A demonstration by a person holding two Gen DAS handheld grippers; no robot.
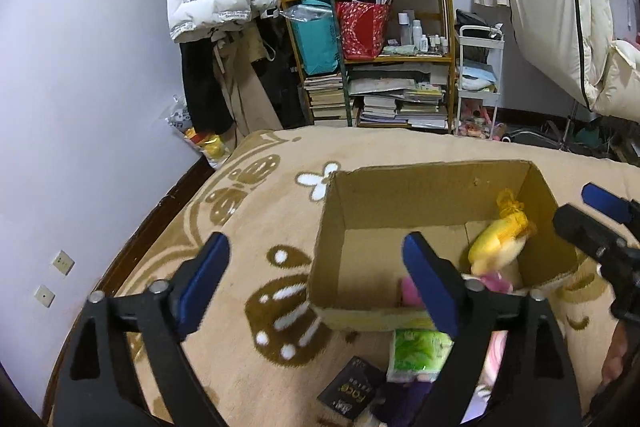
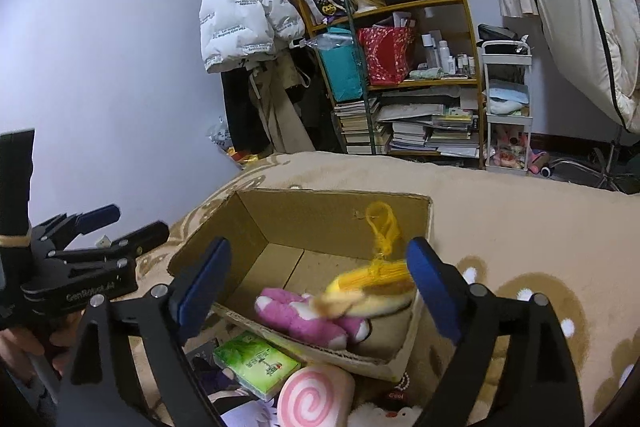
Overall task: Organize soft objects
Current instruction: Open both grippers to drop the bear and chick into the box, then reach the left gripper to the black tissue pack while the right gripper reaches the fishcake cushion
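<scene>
On the bed, a tan blanket (image 1: 248,227) with a brown butterfly pattern covered the whole top, and a shelf (image 1: 372,39) stuffed with books and bags stood against the far wall. Toward the blanket's near edge sat an open box (image 1: 400,195), flaps up, its long side running away from the cameras.

Inside the box, against its right wall, lay a yellow plush (image 1: 498,247) with an orange loop (image 2: 382,223) rising from it; in the right wrist view it looked blurred. Beside it, at the box's near wall, lay a pink plush (image 2: 308,315) with white paws.

Just outside the near wall, on the blanket, lay a green tissue pack (image 2: 256,363), touching the cardboard in the left wrist view. Near it was a round pink swirl cushion (image 2: 316,397) at the bed's near edge, and a black packet (image 1: 350,389) to the left of the pack.

Left gripper (image 1: 316,279) hovered over the box's near left corner, fingers spread wide and holding nothing. Right gripper (image 2: 320,287) hung over the box's near wall, fingers (image 2: 434,291) likewise spread wide with nothing between the pads; the yellow plush showed in the gap, but whether it touched either finger could not be told.
</scene>
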